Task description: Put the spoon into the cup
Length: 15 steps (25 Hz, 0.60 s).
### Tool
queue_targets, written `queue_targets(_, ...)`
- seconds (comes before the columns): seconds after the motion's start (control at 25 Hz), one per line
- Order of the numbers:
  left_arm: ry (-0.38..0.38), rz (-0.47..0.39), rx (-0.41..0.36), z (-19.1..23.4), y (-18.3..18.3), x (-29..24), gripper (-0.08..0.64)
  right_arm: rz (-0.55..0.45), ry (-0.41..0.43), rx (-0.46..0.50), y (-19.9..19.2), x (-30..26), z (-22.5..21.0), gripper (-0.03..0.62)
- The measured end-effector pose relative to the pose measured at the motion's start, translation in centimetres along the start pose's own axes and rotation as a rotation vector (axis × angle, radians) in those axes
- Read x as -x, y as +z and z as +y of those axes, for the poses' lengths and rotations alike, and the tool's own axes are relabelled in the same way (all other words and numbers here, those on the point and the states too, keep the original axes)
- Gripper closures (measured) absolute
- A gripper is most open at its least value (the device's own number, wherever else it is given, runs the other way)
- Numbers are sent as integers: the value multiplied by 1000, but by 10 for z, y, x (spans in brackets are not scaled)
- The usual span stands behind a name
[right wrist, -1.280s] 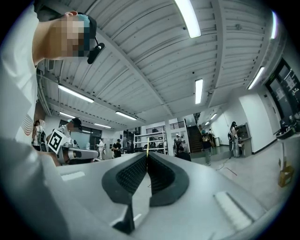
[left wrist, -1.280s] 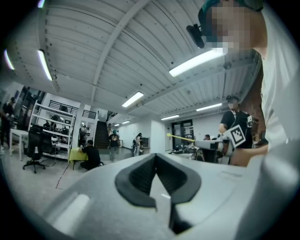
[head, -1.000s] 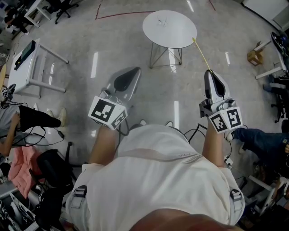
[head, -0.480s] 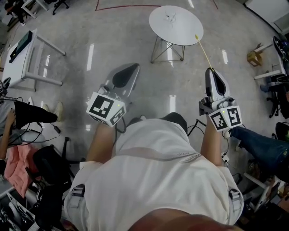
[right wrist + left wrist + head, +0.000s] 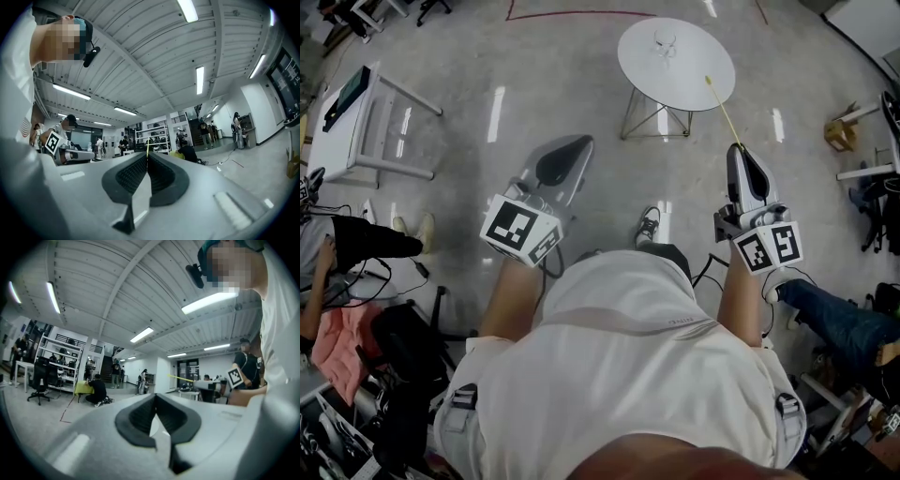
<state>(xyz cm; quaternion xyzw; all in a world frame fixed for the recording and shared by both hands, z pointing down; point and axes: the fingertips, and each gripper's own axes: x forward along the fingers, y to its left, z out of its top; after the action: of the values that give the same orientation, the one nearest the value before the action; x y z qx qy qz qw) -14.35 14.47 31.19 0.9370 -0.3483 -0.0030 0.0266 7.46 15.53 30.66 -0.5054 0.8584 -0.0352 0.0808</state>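
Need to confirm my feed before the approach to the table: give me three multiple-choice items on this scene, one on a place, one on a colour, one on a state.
1. Where is the cup?
A) on the round white table
B) in a sink
C) on a shelf

2. What colour is the spoon?
A) red
B) yellow
C) black

3. How is the right hand-held gripper?
A) open and empty
B) shut on the spoon
C) shut on the cup

Answers:
1 A: the small clear cup stands on the tabletop, ahead of the person.
2 B: it shows as a thin yellow stick jutting forward from the jaws.
3 B: the jaws are closed together with the spoon pinched between them.
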Motion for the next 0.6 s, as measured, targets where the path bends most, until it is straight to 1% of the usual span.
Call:
queue_targets(0.28, 31, -7, -35, 17, 17, -115, 560, -20, 38, -7, 18, -52, -110, 581)
queue_targets(0.44, 61, -2, -28, 20, 19, -177, 560, -6, 60, -13, 25, -69, -174, 581)
queue_targets(0.6, 87, 2, -20, 26, 15, -235, 558, 3, 61, -23, 25, -88, -241, 581)
